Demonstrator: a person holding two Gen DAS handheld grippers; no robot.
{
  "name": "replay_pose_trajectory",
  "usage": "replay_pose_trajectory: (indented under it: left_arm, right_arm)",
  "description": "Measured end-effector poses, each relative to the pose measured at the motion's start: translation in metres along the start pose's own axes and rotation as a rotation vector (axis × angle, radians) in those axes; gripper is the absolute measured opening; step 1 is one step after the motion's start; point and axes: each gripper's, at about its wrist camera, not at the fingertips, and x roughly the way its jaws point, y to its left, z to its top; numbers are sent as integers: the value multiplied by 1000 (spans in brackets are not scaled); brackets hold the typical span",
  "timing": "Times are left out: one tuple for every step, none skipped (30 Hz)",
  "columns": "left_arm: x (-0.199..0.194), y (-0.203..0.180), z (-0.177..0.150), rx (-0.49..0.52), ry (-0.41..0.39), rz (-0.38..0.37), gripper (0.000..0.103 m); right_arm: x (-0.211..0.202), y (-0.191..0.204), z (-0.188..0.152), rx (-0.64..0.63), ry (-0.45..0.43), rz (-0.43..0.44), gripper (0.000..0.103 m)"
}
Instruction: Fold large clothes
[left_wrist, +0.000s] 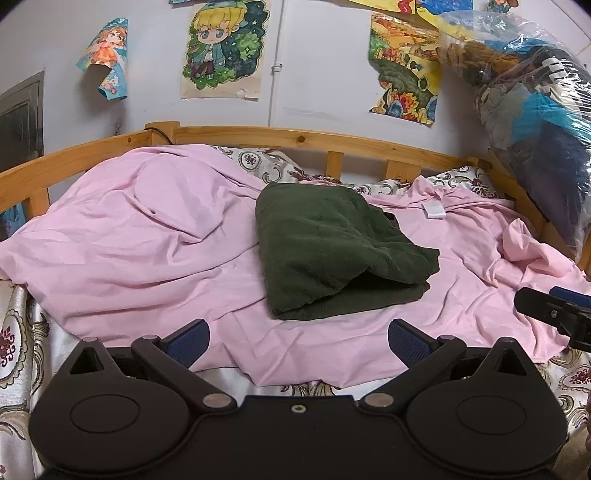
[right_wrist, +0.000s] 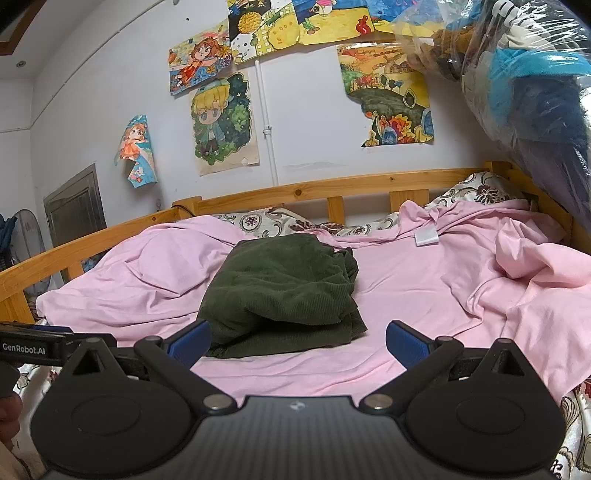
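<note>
1. Already the green garment (left_wrist: 332, 251) lies as a compact folded bundle mid-bed on the pink sheet (left_wrist: 147, 240), so the folding looks close to done.
2. Both tools hang back from it: the left hand-held gripper (left_wrist: 297, 341) is spread wide with nothing in it, and the right hand-held gripper (right_wrist: 297, 341) is likewise released and empty.
3. To finish well, I would check the loose top flap at the near right corner and press it flat, or pinch both layers together if another fold is wanted, so the bundle does not slide apart.
4. Take cloth only; the rumpled sheet underneath could easily be pinched along with it.
5. Beyond sit the patterned pillows (right_wrist: 258, 221) and wooden rail (left_wrist: 277, 138).
6. A bulging plastic bag (left_wrist: 524, 122) overhangs the right side, crowding any lift there.
</note>
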Motion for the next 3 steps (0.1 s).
replay_pose_trajectory:
  left_arm:
    - [0,0,0,-3,-1,0,102]
    - [0,0,0,-5,0,1,102]
    - [0,0,0,-5,0,3,102]
  right_arm:
    - [0,0,1,-1,0,0,103]
    - [1,0,1,0,0,0,103]
    - [1,0,1,0,0,0,103]
